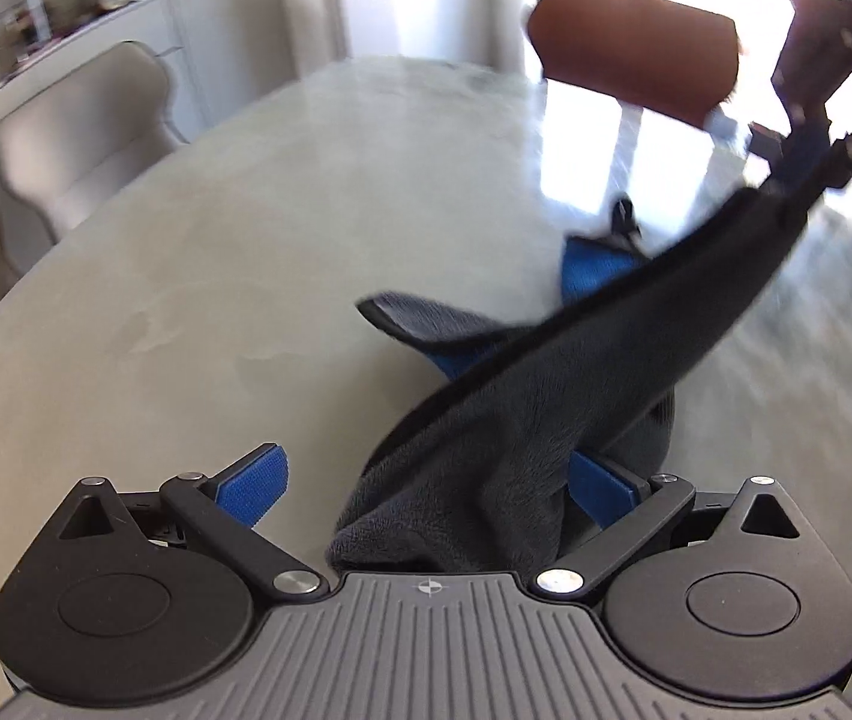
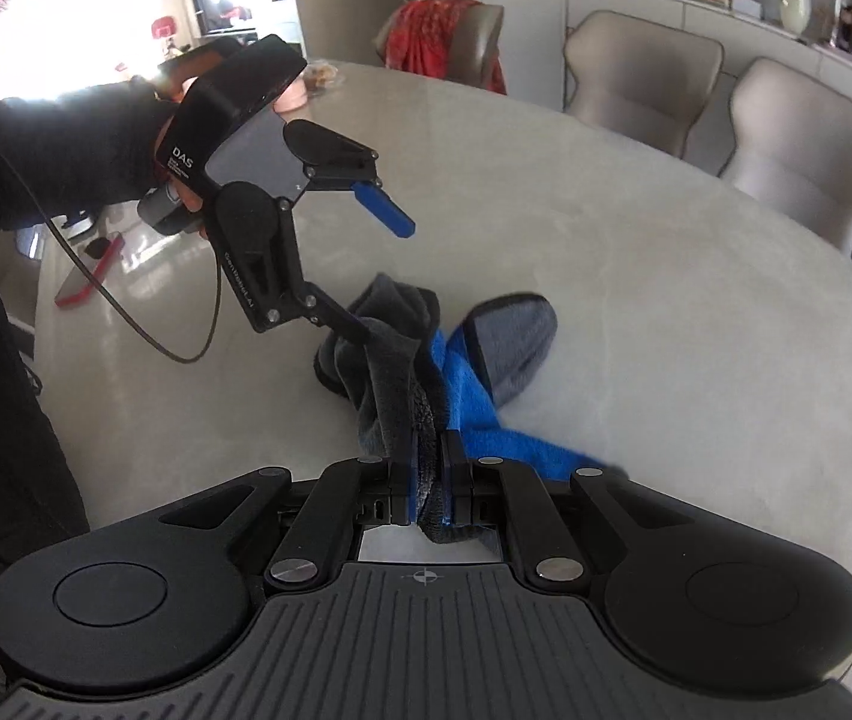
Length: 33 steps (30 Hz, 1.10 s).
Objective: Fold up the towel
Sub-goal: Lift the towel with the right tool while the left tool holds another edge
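A grey towel with a blue underside [image 1: 546,384] hangs crumpled over a pale table; it also shows in the right wrist view [image 2: 402,360]. My left gripper [image 1: 426,480] is wide open, and the towel drapes between its blue fingers [image 1: 255,483] without being pinched. In the right wrist view the left gripper [image 2: 378,276] has one finger buried in the cloth. My right gripper [image 2: 431,468] is shut on the towel's edge and holds it up; in the left wrist view it [image 1: 810,162] pulls the towel taut to the upper right.
The pale oval table [image 1: 216,240] has beige chairs [image 2: 810,150] along its far side and another chair draped with red cloth [image 2: 444,36]. A red phone [image 2: 90,282] and a black cable [image 2: 186,324] lie at the left. A brown chair back [image 1: 636,48] stands beyond the table.
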Each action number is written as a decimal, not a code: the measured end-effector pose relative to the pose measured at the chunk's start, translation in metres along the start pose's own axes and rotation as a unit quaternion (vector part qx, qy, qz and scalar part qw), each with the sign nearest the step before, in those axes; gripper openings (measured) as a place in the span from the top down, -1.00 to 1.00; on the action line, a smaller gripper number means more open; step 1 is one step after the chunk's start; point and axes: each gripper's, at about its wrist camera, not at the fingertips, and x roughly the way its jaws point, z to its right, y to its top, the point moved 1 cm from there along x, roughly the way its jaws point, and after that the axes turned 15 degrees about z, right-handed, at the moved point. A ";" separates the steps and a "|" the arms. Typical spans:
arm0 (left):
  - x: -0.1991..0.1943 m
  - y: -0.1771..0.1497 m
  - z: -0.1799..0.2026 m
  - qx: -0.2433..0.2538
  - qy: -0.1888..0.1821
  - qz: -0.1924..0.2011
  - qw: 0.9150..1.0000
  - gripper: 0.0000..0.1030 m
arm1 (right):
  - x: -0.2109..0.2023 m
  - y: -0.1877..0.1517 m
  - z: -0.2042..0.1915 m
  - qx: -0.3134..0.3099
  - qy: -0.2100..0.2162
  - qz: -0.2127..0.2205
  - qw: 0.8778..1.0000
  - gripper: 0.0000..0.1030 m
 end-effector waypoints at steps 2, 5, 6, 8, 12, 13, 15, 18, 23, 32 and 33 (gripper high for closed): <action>0.006 -0.001 -0.010 -0.019 -0.019 -0.009 1.000 -0.97 | -0.001 -0.004 0.001 0.005 -0.004 -0.003 1.000 0.84; 0.013 0.002 -0.024 -0.055 -0.041 -0.020 0.997 -0.97 | 0.001 -0.008 -0.001 -0.001 -0.002 -0.010 1.000 0.84; 0.014 0.004 -0.028 -0.064 -0.050 -0.021 0.996 -0.96 | 0.002 -0.010 -0.002 0.000 0.000 -0.012 1.000 0.84; 0.015 0.010 -0.040 -0.079 -0.069 -0.019 0.994 -0.94 | 0.002 -0.013 -0.003 0.002 0.005 -0.015 1.000 0.84; 0.017 0.018 -0.059 -0.101 -0.115 -0.017 0.988 -0.88 | 0.000 -0.016 -0.003 0.011 0.006 -0.019 1.000 0.83; 0.016 0.019 -0.061 -0.106 -0.130 -0.019 0.986 -0.88 | -0.001 -0.017 -0.003 0.013 0.005 -0.020 1.000 0.83; 0.012 0.020 -0.066 -0.112 -0.162 -0.022 0.980 -0.88 | -0.001 -0.018 -0.004 0.014 0.001 -0.022 1.000 0.83; 0.007 0.025 -0.069 -0.097 -0.193 -0.015 0.976 -0.88 | -0.002 -0.019 -0.004 0.018 -0.002 -0.021 1.000 0.83; 0.021 0.026 -0.053 -0.012 -0.183 -0.067 0.981 -0.32 | -0.002 -0.019 -0.002 0.024 -0.005 -0.017 1.000 0.82; 0.024 0.024 -0.024 0.087 -0.194 -0.089 0.973 -0.03 | -0.007 -0.020 -0.001 0.027 -0.012 -0.016 0.999 0.81; 0.022 0.024 -0.023 0.090 -0.197 -0.089 0.972 0.26 | -0.008 -0.019 -0.001 0.026 -0.014 -0.015 0.999 0.81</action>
